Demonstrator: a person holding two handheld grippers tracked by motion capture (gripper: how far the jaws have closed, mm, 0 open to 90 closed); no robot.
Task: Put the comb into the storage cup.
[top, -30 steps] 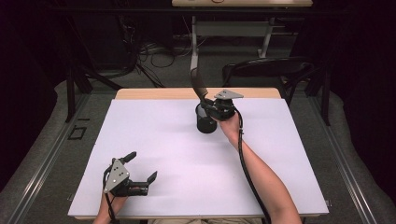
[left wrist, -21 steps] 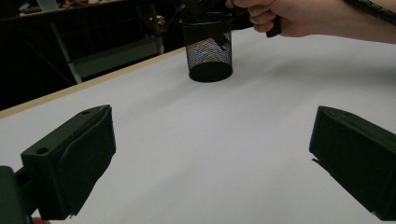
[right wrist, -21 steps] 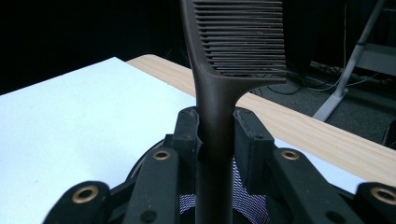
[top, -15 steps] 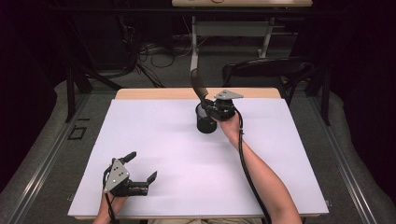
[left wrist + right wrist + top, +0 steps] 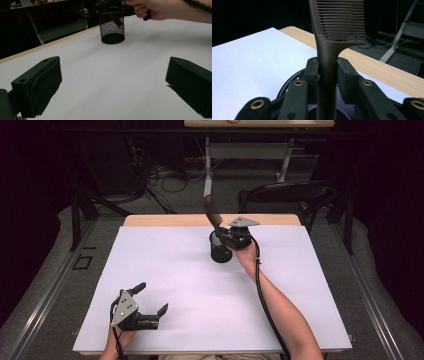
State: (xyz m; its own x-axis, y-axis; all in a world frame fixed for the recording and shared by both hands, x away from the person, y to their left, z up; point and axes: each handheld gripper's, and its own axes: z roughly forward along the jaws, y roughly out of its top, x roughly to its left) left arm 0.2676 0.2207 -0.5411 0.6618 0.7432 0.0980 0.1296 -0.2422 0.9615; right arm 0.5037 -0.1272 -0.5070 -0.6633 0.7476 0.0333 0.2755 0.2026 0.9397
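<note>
Resting at the near left of the white table (image 5: 165, 270), the left gripper (image 5: 148, 306) lies with jaws spread wide and nothing between them. Farther off, past the table's middle, the right gripper (image 5: 223, 234) is clamped on the handle of a brown comb (image 5: 329, 62), holding it over a black mesh cup (image 5: 111, 25). The handle's lower end dips into the cup, and the teeth point up and away. A chair (image 5: 285, 195) stands beyond the far edge.

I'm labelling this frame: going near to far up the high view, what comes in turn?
Open left gripper → black mesh cup under the right gripper clamping a brown comb → black chair.
</note>
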